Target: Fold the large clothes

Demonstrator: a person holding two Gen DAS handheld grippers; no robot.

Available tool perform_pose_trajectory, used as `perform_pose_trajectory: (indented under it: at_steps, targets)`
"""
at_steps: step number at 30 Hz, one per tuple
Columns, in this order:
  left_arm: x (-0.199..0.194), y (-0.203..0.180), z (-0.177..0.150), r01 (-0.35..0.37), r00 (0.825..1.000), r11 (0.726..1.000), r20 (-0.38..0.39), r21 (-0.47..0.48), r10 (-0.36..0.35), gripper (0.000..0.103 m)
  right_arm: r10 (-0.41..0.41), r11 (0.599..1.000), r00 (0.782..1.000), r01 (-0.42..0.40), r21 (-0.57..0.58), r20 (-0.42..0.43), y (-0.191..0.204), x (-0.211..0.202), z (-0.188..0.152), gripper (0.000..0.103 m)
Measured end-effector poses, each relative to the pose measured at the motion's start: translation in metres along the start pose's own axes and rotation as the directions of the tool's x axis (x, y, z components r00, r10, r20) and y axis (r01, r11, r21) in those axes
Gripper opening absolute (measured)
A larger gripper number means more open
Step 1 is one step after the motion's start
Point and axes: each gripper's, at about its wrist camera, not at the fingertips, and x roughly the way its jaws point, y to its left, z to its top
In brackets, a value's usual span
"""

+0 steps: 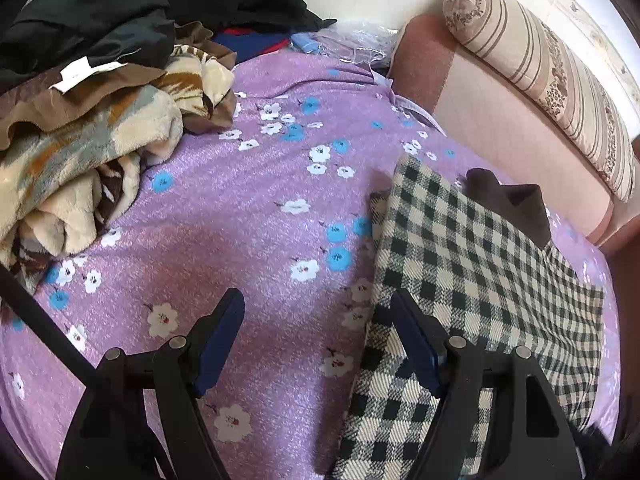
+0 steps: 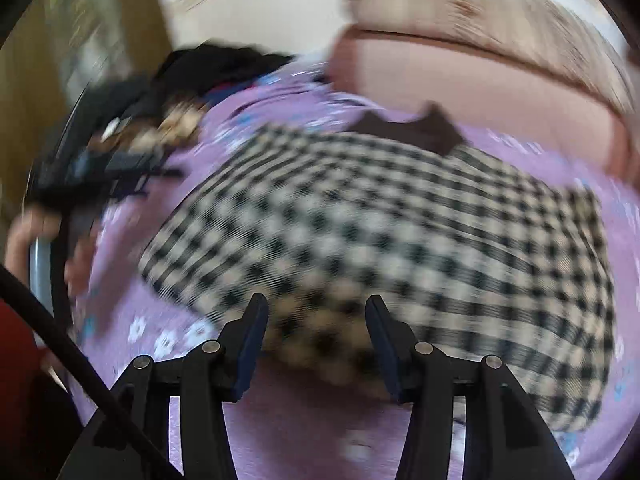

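Checked garment point(image 2: 400, 216): lies folded compact on bedspread point(image 1: 224, 208).
Left gripper point(image 1: 316, 340): fingers released, empty.
Right gripper point(image 2: 316, 340): fingers released, empty.
Remaining: clothes pile point(image 1: 92, 40) unfolded.

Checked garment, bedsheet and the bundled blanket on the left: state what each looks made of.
Checked garment: looks like woven wool-type cloth, matte, with visible twill ribbing in the checks; its dark collar seems plain and felt-like.
Bedsheet: thin printed fabric, probably cotton or a blend, with a flat flower print and faint sheen.
Blanket: plush fleece, likely synthetic, with a fuzzy pile and soft thick folds.
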Motion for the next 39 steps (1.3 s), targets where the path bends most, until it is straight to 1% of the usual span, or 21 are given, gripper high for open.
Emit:
perform_pose_trajectory:
  at_steps: [1,3,6,8,12,17,20,24,29,34,39]
  targets:
    - [0.002,0.000,0.002,0.001,1.000,1.000,0.002,0.002,-0.001,0.074,-0.010,0.999,1.000,0.010,-0.053,-0.005,0.014,0.006,-0.002,0.055]
    - [0.008,-0.002,0.005,0.003,1.000,1.000,0.001,0.017,-0.003,0.074,-0.018,0.993,1.000,0.016,-0.118,-0.017,0.035,0.018,-0.005,0.056]
    - [0.022,-0.003,0.009,0.017,1.000,0.999,-0.019,0.039,-0.016,0.074,-0.016,0.985,0.999,0.010,-0.174,-0.036,0.057,0.032,-0.007,0.056]
    - [0.030,-0.003,0.012,0.035,0.999,0.998,-0.025,0.044,-0.034,0.074,-0.033,0.976,0.999,0.024,-0.215,-0.035,0.070,0.041,-0.009,0.058]
    - [0.047,-0.005,0.018,0.079,0.996,0.996,-0.047,0.050,-0.077,0.074,-0.061,0.961,0.998,0.052,-0.272,-0.025,0.086,0.051,-0.011,0.060]
    - [0.060,-0.011,0.026,0.134,0.989,0.990,-0.062,0.046,-0.131,0.074,-0.114,0.931,0.993,0.104,-0.350,-0.006,0.106,0.065,-0.007,0.060]
    - [0.065,-0.016,0.029,0.148,0.987,0.988,-0.068,0.054,-0.144,0.074,-0.141,0.912,0.990,0.133,-0.388,0.007,0.114,0.072,-0.003,0.060]
    - [0.072,-0.018,0.034,0.134,0.990,0.988,-0.063,0.080,-0.130,0.074,-0.161,0.897,0.987,0.155,-0.415,0.022,0.122,0.079,0.001,0.060]
    - [0.079,-0.016,0.043,0.145,0.988,0.986,-0.062,0.087,-0.140,0.074,-0.167,0.893,0.986,0.162,-0.421,0.026,0.126,0.084,0.005,0.060]
    - [0.086,-0.019,0.049,0.136,0.990,0.984,-0.055,0.113,-0.131,0.075,-0.170,0.890,0.985,0.165,-0.424,0.026,0.127,0.088,0.008,0.060]
    - [0.092,-0.021,0.053,0.142,0.989,0.979,-0.056,0.143,-0.136,0.079,-0.180,0.886,0.983,0.176,-0.430,0.031,0.128,0.094,0.013,0.060]
